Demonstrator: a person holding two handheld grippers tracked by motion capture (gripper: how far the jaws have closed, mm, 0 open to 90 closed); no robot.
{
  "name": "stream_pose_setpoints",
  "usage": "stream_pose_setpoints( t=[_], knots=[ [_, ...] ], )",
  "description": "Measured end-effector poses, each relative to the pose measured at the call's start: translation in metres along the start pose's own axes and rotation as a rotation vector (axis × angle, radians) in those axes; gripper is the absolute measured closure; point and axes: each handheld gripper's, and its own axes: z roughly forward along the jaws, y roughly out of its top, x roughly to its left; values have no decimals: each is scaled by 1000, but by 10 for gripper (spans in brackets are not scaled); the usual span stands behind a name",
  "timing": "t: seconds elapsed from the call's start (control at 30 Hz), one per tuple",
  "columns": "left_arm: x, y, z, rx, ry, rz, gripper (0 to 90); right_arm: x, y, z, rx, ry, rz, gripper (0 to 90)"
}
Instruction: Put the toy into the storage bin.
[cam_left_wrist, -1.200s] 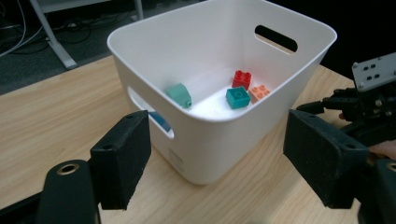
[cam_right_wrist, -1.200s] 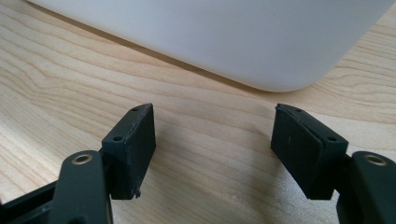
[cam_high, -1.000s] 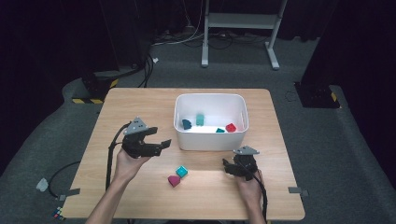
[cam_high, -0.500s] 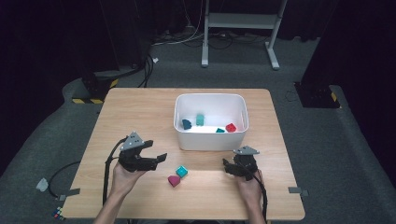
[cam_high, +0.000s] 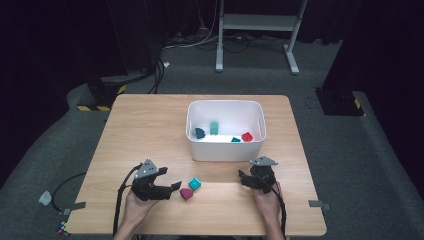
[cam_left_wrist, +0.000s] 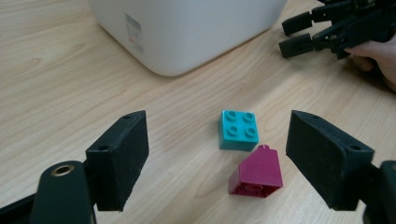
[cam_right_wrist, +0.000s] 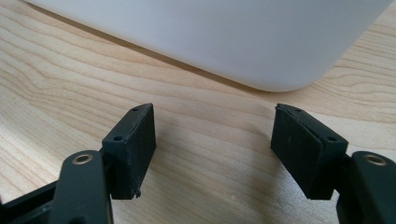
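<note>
A teal square brick (cam_high: 194, 184) (cam_left_wrist: 238, 129) and a magenta sloped brick (cam_high: 186, 194) (cam_left_wrist: 258, 172) lie side by side on the wooden table (cam_high: 150, 130), in front of the white bin (cam_high: 225, 131). My left gripper (cam_high: 175, 188) (cam_left_wrist: 224, 161) is low over the table just left of them, open, with both bricks ahead of its spread jaws and nothing between the pads. To the right of the bricks my right gripper (cam_high: 242, 178) (cam_right_wrist: 215, 149) rests open near the bin's front corner, empty. Its black fingers (cam_left_wrist: 299, 44) show in the left gripper view.
The bin holds a dark blue piece (cam_high: 199, 133), a light teal block (cam_high: 214, 128), a small green piece (cam_high: 235, 139) and a red brick (cam_high: 247, 136). Its white wall (cam_right_wrist: 219, 37) (cam_left_wrist: 187, 32) stands close ahead of both grippers. A white frame (cam_high: 257, 30) stands behind the table.
My left gripper has come down and toward the table's front, settling low beside the two bricks. The right gripper has stayed where it was.
</note>
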Motion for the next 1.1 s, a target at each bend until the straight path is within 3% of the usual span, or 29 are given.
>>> stream_pose_setpoints(
  t=[0.2, 0.63, 0.77, 1.1],
  knots=[
    [-9, -11, 9, 44, 15, 43, 214, 0, 0, 0, 0, 0, 0, 308],
    [-26, -27, 34, 94, 7, 90, 270, 0, 0, 0, 0, -2, 2, 307],
    [-30, -28, 39, 103, 24, 127, 349, 0, 0, 0, 0, -2, 2, 307],
    [-36, -29, 45, 109, 7, 168, 575, 0, 0, 0, 0, -1, 2, 307]
  ],
)
